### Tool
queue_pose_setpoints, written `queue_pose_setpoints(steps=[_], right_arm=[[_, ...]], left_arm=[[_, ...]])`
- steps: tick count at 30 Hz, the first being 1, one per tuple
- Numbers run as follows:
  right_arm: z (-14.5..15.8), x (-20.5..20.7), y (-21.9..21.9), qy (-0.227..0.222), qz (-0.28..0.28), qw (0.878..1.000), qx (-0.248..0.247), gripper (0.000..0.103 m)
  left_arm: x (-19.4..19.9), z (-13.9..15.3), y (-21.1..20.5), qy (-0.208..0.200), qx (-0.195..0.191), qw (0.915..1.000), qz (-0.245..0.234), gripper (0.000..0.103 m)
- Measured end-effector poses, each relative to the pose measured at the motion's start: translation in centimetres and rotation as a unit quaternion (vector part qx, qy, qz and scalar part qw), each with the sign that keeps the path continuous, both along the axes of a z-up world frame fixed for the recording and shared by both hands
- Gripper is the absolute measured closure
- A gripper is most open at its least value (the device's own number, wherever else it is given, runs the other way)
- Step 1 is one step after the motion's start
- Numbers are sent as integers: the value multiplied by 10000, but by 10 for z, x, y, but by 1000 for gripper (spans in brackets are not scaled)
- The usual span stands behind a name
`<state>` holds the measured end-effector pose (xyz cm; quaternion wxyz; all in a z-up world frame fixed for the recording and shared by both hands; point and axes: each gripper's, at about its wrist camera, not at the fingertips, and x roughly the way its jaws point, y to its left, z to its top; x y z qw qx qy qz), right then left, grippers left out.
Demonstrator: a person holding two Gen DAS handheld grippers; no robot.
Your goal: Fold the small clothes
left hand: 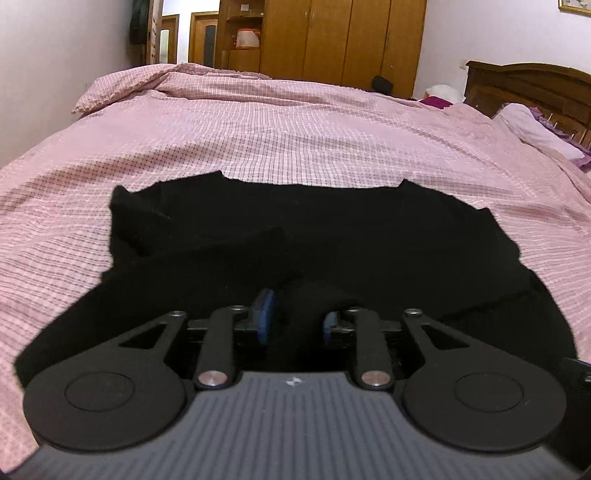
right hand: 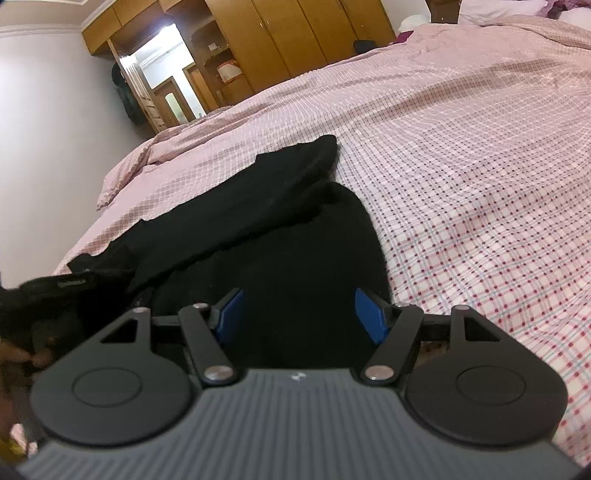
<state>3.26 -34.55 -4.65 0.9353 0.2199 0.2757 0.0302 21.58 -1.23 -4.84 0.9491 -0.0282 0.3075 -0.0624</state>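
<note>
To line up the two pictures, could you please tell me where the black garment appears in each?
Left wrist: black garment spreads across the lower centre of the pink checked bedspread.
Right wrist: it runs diagonally, lower centre-left.
Shared landmark: wooden wardrobe.

pink checked bed (left hand: pixel 295 129), wooden wardrobe (left hand: pixel 332 37), pale walls (left hand: pixel 55 55).
</note>
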Motion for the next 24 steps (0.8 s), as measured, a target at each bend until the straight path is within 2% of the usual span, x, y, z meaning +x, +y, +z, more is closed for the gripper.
queue_pose_setpoints(steps=[2,4,6,10,14,17,19,24], right_arm=[[-3,0,-2,-20,-30,10000,81,33],[-6,0,-5,-45,5,9996,266,25],[-7,1,-5,-3,36,9994,335,24],[-4,2,-1,71,67,9997,214,24],[10,5,10,183,128,9998,-5,21],[25,7,26,48,429,9990,-127,22],[37,8,43,-122,663,9970,-379,22],[62,18,90,-471,1463,9855,-717,22]], left_arm=[[-15,12,7,-32,31,10000,41,45],[-32,24,13,-71,152,9998,102,41],[-49,37,21,-114,234,9996,144,38],[-77,54,43,-118,359,9985,390,36],[-93,63,71,66,296,9967,756,35],[-103,65,92,165,300,9939,1045,35],[-107,65,105,241,301,9920,1204,35],[-118,57,132,435,256,9868,1537,34]])
